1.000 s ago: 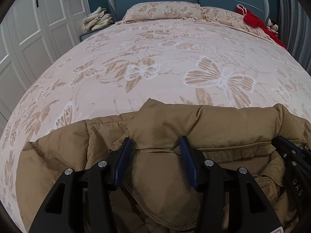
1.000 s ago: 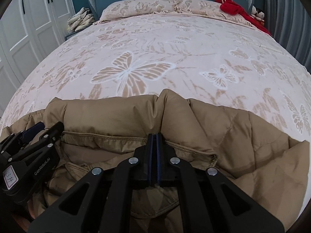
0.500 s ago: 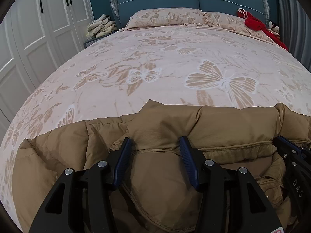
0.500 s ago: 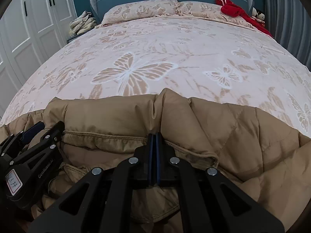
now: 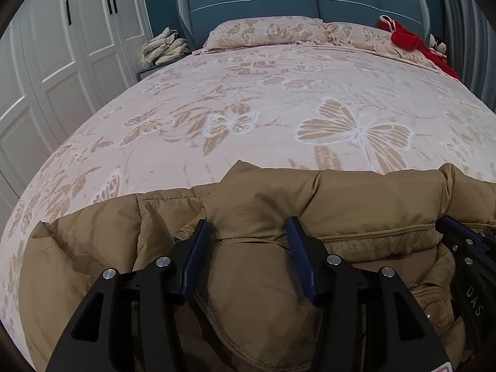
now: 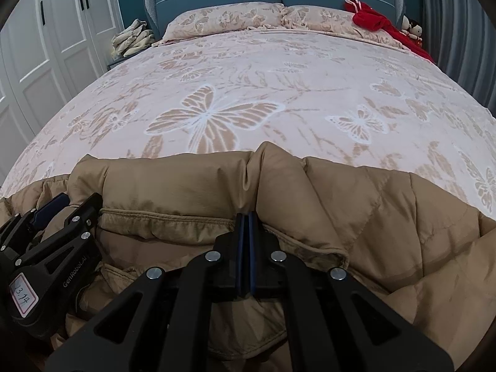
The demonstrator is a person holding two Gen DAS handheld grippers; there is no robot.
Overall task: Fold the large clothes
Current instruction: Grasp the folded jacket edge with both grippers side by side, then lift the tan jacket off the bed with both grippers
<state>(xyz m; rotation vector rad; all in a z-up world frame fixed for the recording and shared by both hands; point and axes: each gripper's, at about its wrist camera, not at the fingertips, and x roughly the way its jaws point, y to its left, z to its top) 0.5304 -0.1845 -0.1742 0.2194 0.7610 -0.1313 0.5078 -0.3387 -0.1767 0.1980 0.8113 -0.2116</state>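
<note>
Fingers of the left gripper stand apart over a fold of the tan quilted puffer jacket, spread at 6 o'clock on the pink butterfly-print bedspread; the right gripper is pinched together on its collar seam.

Jacket: lies across the near end of the bed, spanning it left to right.
Left gripper: over the jacket's near part, a fold of the jacket between its spread fingers.
Right gripper: on the jacket, to the right of the left gripper, its fingers together at a seam.
Pillows: side by side at the far end of the bed, against the headboard.
Garment: on the right pillow, trailing down the bed's far right edge.
Doll: just behind the garment, far right corner.
Cloth pile: left of the pillows, on a stand beside the bed.
Wardrobe: along the left side of the bed.
</note>
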